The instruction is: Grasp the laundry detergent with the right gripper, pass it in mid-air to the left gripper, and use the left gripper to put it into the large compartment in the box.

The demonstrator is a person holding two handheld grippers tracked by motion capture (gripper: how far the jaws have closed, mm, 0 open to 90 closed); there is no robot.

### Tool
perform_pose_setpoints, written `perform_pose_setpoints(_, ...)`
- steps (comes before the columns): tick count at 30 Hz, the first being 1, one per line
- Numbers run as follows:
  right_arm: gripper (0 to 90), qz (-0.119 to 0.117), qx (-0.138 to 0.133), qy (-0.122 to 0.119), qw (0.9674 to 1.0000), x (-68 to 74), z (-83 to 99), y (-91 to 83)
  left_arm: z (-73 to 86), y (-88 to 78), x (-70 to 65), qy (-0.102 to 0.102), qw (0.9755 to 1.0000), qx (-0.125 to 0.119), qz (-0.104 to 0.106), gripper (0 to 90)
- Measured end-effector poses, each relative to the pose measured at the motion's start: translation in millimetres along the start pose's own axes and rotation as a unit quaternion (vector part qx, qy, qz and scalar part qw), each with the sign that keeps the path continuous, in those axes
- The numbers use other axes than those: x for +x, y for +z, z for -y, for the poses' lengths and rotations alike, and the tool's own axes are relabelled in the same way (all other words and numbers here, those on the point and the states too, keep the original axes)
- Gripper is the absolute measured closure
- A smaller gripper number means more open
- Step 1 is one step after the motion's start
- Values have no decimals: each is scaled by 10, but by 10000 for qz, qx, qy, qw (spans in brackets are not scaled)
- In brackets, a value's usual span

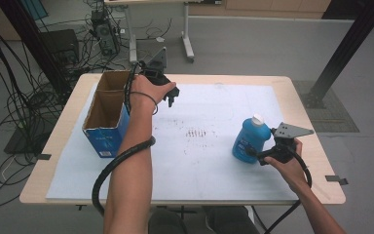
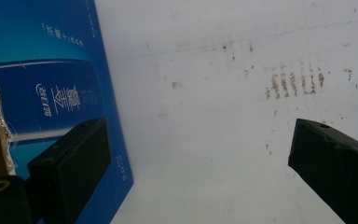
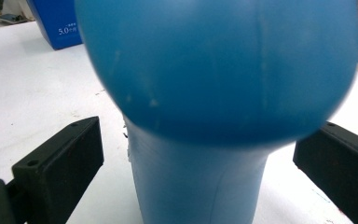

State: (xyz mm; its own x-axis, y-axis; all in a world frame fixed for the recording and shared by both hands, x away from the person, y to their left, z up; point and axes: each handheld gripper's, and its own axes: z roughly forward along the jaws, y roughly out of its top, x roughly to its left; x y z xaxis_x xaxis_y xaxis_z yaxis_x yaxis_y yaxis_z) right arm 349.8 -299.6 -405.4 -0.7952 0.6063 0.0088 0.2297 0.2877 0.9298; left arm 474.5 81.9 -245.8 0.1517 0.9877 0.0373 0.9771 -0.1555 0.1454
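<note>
A blue plastic bottle [image 1: 247, 139] with a white cap stands on the right part of the white mat [image 1: 204, 161]. My right gripper [image 1: 254, 154] is at the bottle's near right side. In the right gripper view the bottle [image 3: 214, 70] looms close, and the right gripper [image 3: 198, 158] is open with one jaw on each side of its narrower part, a small gap on both sides. My left gripper [image 1: 172, 96] hovers at the far right corner of the blue cardboard box [image 1: 106, 139]. It is open [image 2: 200, 158] over bare mat, with the box's side [image 2: 51, 70] at its left.
The box's top is open and its brown inside [image 1: 108, 105] is in view. The mat carries brown scuff marks [image 1: 195, 132] in the middle. Black cables trail off the near table edge [image 1: 175, 201]. Table legs and computer gear stand on the floor beyond the table.
</note>
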Motion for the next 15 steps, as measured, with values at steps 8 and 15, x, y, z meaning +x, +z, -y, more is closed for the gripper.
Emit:
perform_pose_setpoints(8,16,16,-27,17,10000,-9,0,4,2,-2,6,-7,10000,4,0,61)
perform_pose_setpoints(15,16,11,-34,16,10000,-4,15,18,2,-2,2,-10,10000,-7,8,61)
